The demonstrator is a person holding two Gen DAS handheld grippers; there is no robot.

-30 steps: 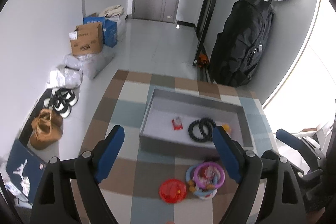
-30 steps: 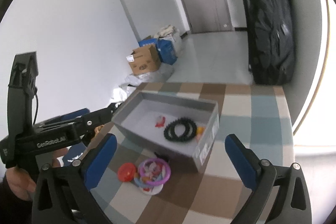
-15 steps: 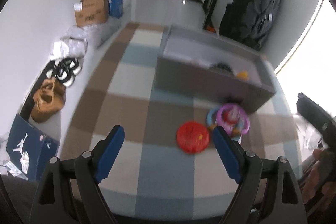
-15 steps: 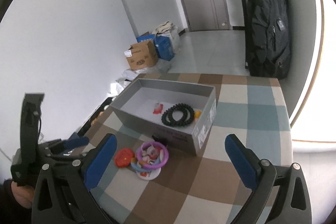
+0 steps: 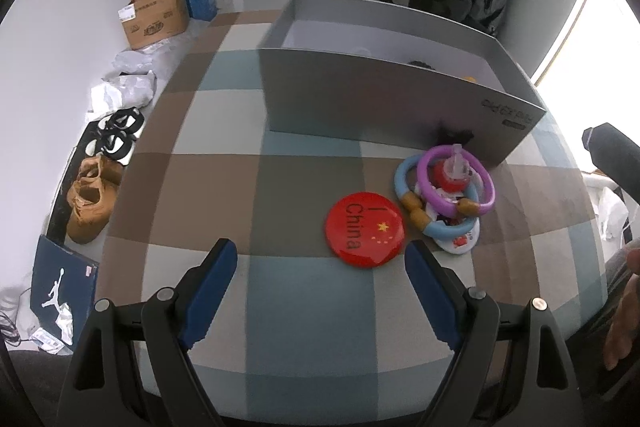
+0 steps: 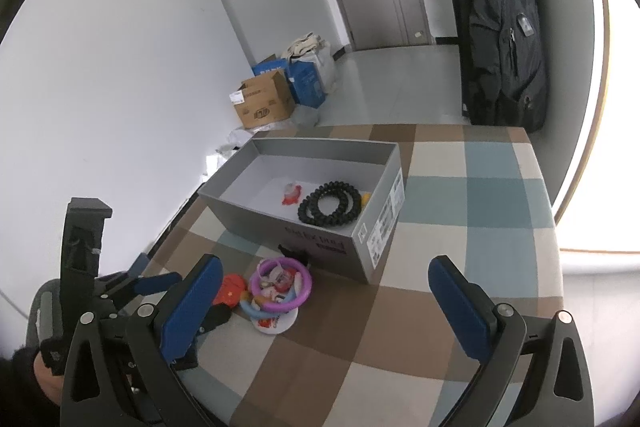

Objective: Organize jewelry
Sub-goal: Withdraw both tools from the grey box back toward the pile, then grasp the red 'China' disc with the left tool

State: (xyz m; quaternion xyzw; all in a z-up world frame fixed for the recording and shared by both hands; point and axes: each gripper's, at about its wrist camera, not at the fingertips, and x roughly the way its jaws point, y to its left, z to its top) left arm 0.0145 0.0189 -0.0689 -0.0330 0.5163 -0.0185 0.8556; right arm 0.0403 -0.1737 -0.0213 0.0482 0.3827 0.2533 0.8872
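Observation:
A red round badge [image 5: 365,223] lies on the checked tablecloth just ahead of my left gripper [image 5: 320,267], which is open with nothing between its fingers. Right of the badge sits a pile of purple and blue bracelets [image 5: 444,195] on a white disc. Behind them stands a grey box [image 5: 400,99]. In the right wrist view the box [image 6: 280,223] holds a black bead bracelet [image 6: 330,203], a small red piece [image 6: 292,193] and a yellow piece [image 6: 365,198]. My right gripper [image 6: 324,291] hovers open and empty above the table. The left gripper [image 6: 154,273] is low beside the badge [image 6: 230,293].
The table's left edge drops to a floor with shoes [image 5: 90,199], cardboard boxes [image 5: 154,15] and bags. A dark backpack [image 6: 504,39] hangs by the door. A person's hand [image 5: 624,307] shows at the right edge.
My left gripper has dropped toward the table and tipped downward, so the red badge and bracelets now lie close ahead of its fingers. The right gripper has stayed nearly still.

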